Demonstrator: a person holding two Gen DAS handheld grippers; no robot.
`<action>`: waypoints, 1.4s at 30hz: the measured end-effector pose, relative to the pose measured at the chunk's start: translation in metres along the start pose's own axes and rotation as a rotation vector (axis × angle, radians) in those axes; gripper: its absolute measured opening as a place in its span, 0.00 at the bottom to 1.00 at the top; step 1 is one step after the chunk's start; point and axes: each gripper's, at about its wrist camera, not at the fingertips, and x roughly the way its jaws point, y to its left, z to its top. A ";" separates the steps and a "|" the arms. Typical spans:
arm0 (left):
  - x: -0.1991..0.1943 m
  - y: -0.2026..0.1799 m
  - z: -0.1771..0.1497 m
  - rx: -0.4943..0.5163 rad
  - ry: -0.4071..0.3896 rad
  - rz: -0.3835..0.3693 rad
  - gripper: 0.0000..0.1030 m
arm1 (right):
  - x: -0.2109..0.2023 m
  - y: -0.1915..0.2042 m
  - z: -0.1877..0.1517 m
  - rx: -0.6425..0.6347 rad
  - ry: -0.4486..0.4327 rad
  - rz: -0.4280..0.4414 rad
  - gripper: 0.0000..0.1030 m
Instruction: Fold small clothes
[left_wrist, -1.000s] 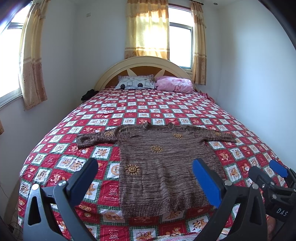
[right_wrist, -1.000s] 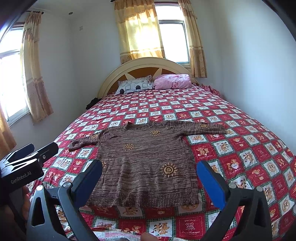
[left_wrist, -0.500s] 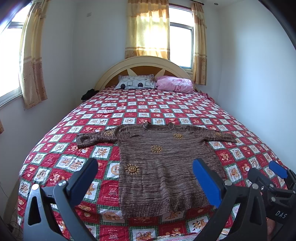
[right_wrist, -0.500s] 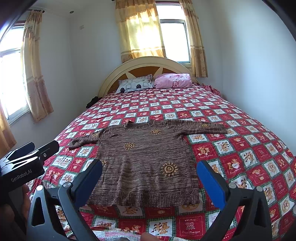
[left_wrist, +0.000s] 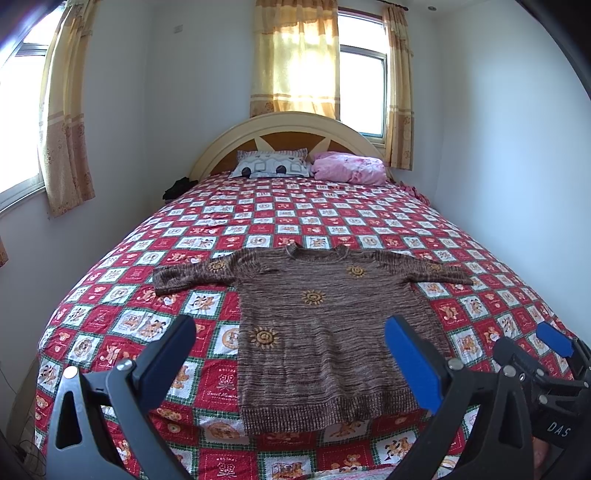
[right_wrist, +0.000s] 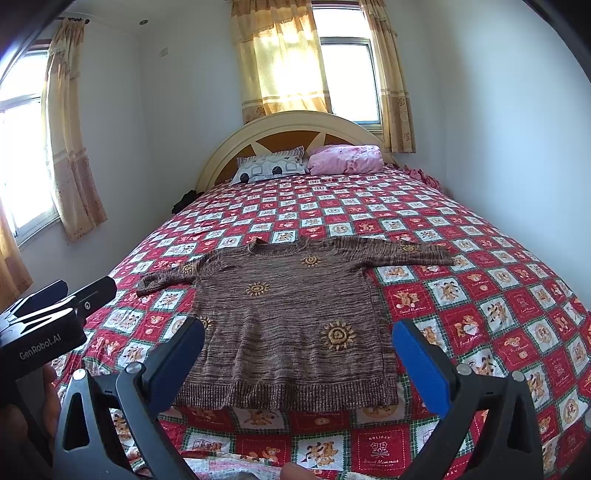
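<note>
A brown knitted sweater (left_wrist: 325, 332) with yellow sun motifs lies flat, sleeves spread, near the foot of a bed whose red-and-white patchwork quilt (left_wrist: 332, 218) carries squares lettered "HOLIDAY" and "Sweet Memories". The left gripper (left_wrist: 291, 354) and the right gripper (right_wrist: 299, 354) both hang above the sweater's hem with their blue-padded fingers (left_wrist: 413, 365) spread wide and nothing between them. In the right wrist view the left gripper's black body reads "GenRobot.AI"; in the left wrist view the right gripper's shows "DAS".

sweater (right_wrist: 291, 325) flat on bed (right_wrist: 498, 280), jaws apart
</note>
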 end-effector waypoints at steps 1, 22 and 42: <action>0.000 0.000 0.000 0.000 0.000 -0.001 1.00 | 0.000 0.000 0.000 0.000 0.001 0.000 0.99; 0.029 -0.001 -0.009 -0.003 0.052 0.011 1.00 | 0.023 0.001 -0.013 -0.014 0.054 0.001 0.99; 0.137 0.015 -0.031 0.054 0.190 0.021 1.00 | 0.122 -0.059 -0.037 0.078 0.212 -0.005 0.99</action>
